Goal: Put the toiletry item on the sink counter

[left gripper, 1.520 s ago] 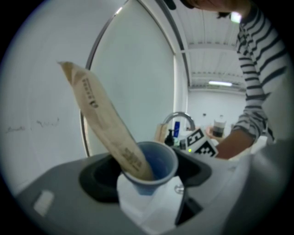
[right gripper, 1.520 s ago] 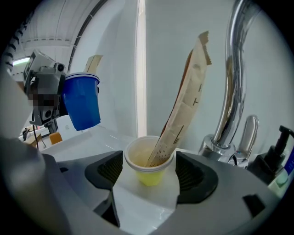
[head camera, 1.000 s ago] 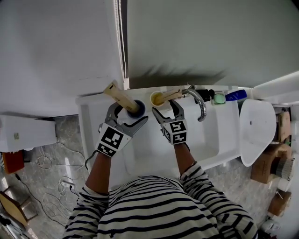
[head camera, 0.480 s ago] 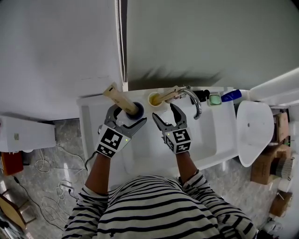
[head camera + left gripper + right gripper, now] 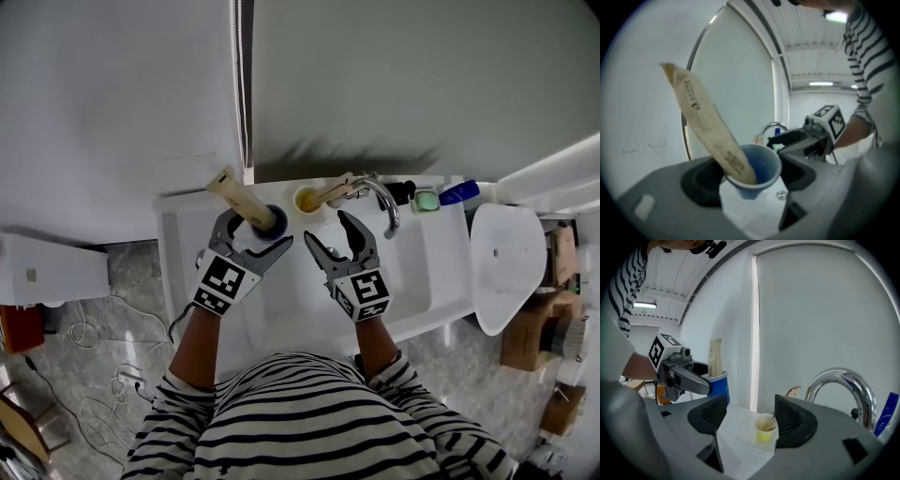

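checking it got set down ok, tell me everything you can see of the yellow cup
The yellow cup is small, round and open-topped, thin plastic or paper by its look, paler inside. It stands upright on the white sink counter close to the wall, just left of the faucet. A tan wrapped packet stands in it and leans toward the faucet. The right tool is open and clear of the cup; nothing else touches it.

One blue cup, one yellow cup, two packets, one faucet.
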Motion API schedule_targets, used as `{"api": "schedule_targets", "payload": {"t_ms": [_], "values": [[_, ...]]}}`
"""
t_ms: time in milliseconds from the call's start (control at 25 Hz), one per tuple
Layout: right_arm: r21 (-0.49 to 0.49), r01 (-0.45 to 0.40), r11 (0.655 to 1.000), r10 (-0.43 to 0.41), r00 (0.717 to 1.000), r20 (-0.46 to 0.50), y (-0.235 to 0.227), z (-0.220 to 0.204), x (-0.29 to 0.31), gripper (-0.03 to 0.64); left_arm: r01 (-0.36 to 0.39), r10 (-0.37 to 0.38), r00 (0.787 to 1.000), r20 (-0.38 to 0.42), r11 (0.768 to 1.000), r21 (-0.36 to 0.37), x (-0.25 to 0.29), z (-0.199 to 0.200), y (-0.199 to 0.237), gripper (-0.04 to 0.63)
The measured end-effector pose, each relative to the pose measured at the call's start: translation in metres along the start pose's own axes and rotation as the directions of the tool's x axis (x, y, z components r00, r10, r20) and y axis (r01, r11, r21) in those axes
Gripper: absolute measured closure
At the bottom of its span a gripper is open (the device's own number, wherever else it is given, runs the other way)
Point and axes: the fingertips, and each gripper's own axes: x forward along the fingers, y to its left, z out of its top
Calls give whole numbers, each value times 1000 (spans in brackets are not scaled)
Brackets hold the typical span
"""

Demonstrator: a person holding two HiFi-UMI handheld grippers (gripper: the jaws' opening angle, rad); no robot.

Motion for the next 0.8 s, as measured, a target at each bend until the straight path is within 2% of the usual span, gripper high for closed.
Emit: {"api": "schedule_targets", "payload": {"t_ms": [160, 200, 240, 480, 800], "values": [[-8, -7, 1000, 7, 1000, 11, 2, 5, -3, 309, 0, 0, 1000, -1, 1000, 0, 2, -1, 1, 225], [-9, -1, 1000, 1, 1000, 13, 1, 5, -3, 350, 1, -1, 1000, -2, 1000, 1, 3, -2, 2, 225], [-9, 7, 1000, -7, 1000, 16, -1, 5, -4, 424, 1, -1, 1000, -3, 1000, 2, 4, -2, 3, 225], [-20, 27, 999, -26, 1000, 10, -5, 5, -3, 572, 0, 0, 1000, -10, 1000, 1, 10, -5, 9, 225], [-18, 26, 1000, -26, 1000, -17, -9, -2, 5, 600, 2, -2, 1000, -27, 1000, -6, 24, -20, 19, 225]]}}
